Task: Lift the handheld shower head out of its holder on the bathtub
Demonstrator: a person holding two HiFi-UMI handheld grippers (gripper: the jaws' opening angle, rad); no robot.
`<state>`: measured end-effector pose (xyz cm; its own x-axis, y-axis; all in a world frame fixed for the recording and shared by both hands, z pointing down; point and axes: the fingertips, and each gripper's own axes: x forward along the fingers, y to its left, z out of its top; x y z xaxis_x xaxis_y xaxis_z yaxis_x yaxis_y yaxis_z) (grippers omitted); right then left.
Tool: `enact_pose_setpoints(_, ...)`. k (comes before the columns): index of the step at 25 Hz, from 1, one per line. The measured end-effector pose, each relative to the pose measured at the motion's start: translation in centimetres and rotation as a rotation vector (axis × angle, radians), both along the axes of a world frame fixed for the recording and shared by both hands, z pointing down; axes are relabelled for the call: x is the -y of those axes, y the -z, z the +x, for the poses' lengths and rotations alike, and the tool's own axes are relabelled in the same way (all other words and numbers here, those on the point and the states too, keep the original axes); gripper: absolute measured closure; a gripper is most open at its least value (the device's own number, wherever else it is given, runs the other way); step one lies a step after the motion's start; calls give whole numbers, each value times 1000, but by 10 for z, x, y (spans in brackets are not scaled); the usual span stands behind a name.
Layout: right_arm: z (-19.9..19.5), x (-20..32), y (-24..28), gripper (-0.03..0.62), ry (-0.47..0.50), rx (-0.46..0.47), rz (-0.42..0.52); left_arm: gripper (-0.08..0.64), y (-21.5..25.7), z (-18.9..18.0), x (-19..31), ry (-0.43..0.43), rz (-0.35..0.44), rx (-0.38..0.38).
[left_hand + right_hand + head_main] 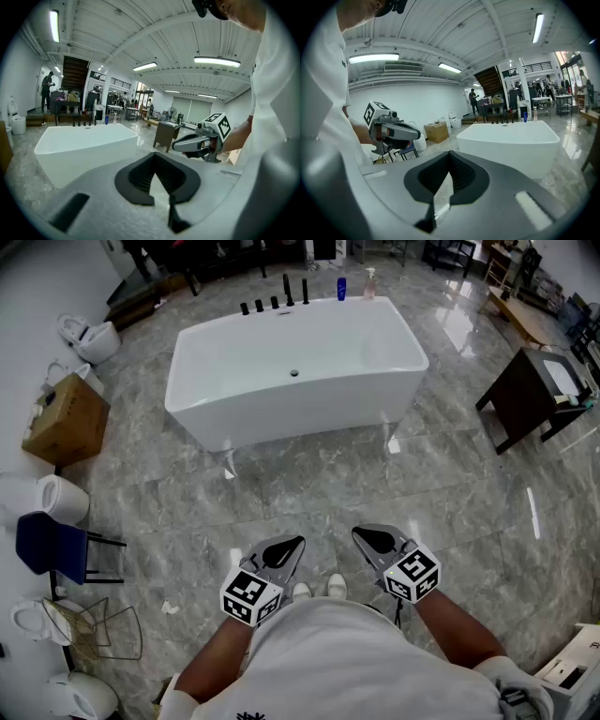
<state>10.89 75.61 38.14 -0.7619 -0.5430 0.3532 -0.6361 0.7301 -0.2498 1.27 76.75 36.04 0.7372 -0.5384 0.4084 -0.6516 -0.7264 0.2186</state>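
The white freestanding bathtub stands on the grey marble floor well ahead of me, and it also shows as the bathtub and the bathtub in the two gripper views. A row of black fittings rises from its far rim; the tall thin ones are too small to tell which is the shower head. My left gripper and right gripper are held close to my body, far short of the tub. Both are shut with nothing in them. The left gripper's tip and the right gripper's tip point toward the tub.
A blue bottle and a pump bottle stand on the tub's far rim. To the left are a cardboard box, toilets, a blue chair and a wire basket. A dark side table stands at the right.
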Motion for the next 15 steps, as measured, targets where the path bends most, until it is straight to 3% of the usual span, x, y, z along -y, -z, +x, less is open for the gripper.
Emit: enact_pose_setpoints(15,45,52,0,578,2,35,62,554,7,52,47,-8,33,-9)
